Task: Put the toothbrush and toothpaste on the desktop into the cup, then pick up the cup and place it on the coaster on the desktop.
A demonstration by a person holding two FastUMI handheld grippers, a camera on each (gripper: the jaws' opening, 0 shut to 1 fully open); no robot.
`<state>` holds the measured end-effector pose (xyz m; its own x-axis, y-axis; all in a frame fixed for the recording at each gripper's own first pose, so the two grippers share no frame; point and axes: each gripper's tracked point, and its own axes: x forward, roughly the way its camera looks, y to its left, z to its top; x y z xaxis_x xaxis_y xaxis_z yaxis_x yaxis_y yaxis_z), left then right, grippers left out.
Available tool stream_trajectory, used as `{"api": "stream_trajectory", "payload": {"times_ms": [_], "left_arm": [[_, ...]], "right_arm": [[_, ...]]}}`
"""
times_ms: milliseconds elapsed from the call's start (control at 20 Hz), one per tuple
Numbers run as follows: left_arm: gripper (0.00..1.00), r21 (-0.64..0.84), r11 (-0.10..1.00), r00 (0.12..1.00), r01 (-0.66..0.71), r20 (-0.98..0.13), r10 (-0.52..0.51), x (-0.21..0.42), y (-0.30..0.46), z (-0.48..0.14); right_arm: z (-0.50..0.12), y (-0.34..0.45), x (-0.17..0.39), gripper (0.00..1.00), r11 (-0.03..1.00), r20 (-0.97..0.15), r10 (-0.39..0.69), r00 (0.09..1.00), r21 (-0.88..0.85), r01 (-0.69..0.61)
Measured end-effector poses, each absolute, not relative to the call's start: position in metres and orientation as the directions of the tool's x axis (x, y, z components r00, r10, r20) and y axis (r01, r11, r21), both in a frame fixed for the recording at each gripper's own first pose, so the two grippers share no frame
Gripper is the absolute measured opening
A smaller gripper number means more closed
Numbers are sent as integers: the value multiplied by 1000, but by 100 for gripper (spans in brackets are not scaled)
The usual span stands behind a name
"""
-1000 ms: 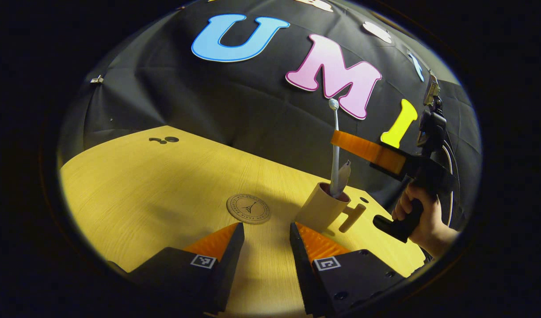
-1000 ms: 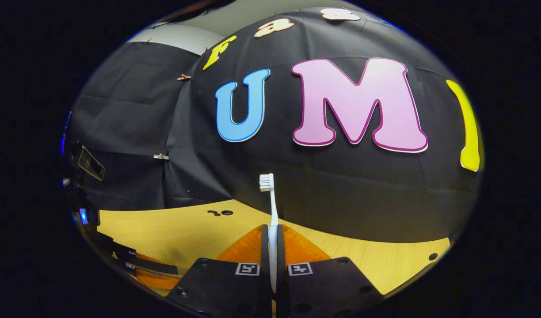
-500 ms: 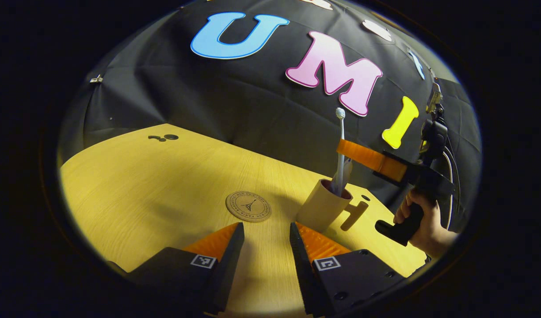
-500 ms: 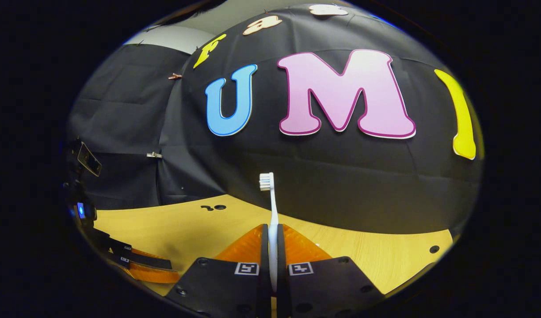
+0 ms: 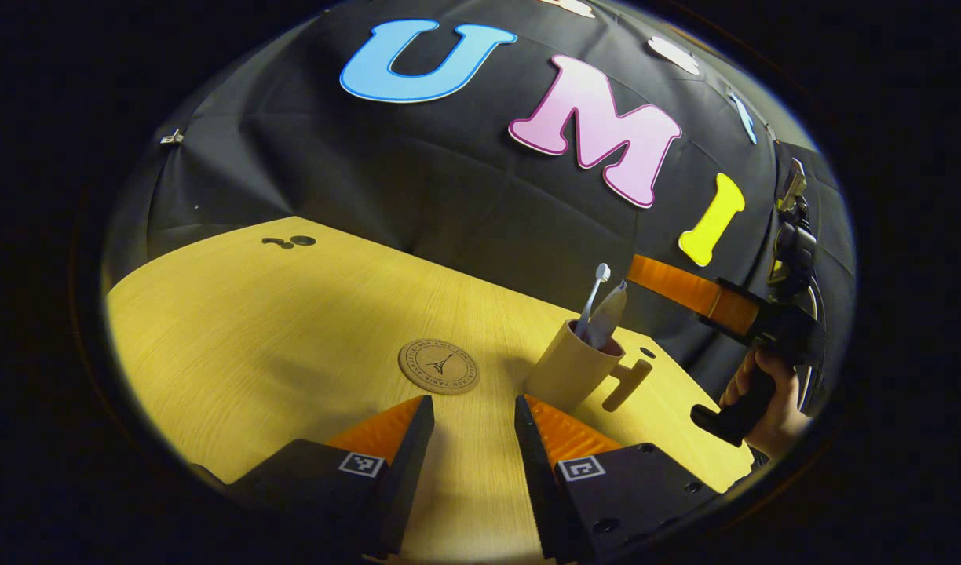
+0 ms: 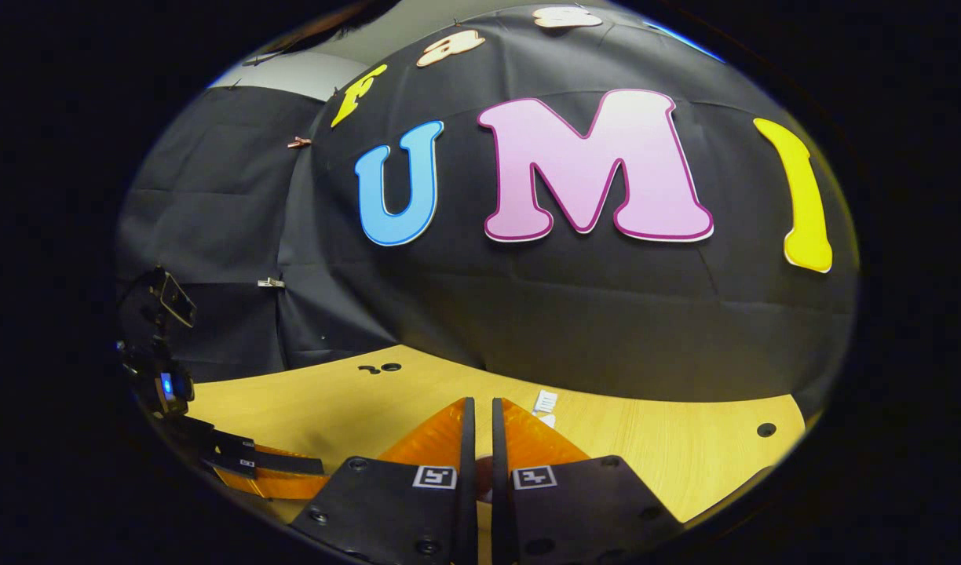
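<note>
The round cork coaster [image 5: 439, 366] carries a printed ring of small lettering around a little tower emblem; the words are too small to read. It lies flat on the yellow wood-grain bench [image 5: 276, 329], just left of the tan cylindrical cup [image 5: 568, 371], apart from it. In the left gripper view the cup stands upright with the white slim-handled toothbrush [image 5: 593, 298] and the pale toothpaste tube [image 5: 608, 312] leaning together inside it, heads up and tilted right. The left claw [image 5: 473, 428] hovers low over the bench with its ribbed fingers well apart, holding nothing. The right claw [image 5: 645, 271] hangs just right of the cup's contents, a hand [image 5: 771, 404] on its dark grip. In the right gripper view, the right claw [image 6: 477, 416] has its fingers a narrow gap apart, nothing clamped, and the white toothbrush head [image 6: 544, 402] peeks past them.
</note>
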<state>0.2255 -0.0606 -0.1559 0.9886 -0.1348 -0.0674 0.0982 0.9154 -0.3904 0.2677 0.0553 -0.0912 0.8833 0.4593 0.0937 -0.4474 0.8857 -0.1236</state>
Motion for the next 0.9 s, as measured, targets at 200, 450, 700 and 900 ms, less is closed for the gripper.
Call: {"api": "stream_trajectory", "payload": {"times_ms": [200, 450, 700, 900], "left_arm": [[66, -370, 922, 988, 110, -62, -143, 227, -63, -149], [66, -356, 928, 988, 110, -62, -141, 226, -61, -149], [66, -328, 939, 989, 105, -63, -132, 221, -57, -149], [66, -312, 945, 989, 97, -79, -127, 216, -54, -156]], "right_arm": [[-102, 28, 258, 13, 901, 11, 419, 908, -133, -414], [-122, -3, 252, 24, 914, -118, 373, 920, -126, -387], [-138, -11, 246, 39, 908, -263, 380, 887, -80, -412], [-161, -13, 243, 56, 900, -396, 390, 831, -25, -434]]}}
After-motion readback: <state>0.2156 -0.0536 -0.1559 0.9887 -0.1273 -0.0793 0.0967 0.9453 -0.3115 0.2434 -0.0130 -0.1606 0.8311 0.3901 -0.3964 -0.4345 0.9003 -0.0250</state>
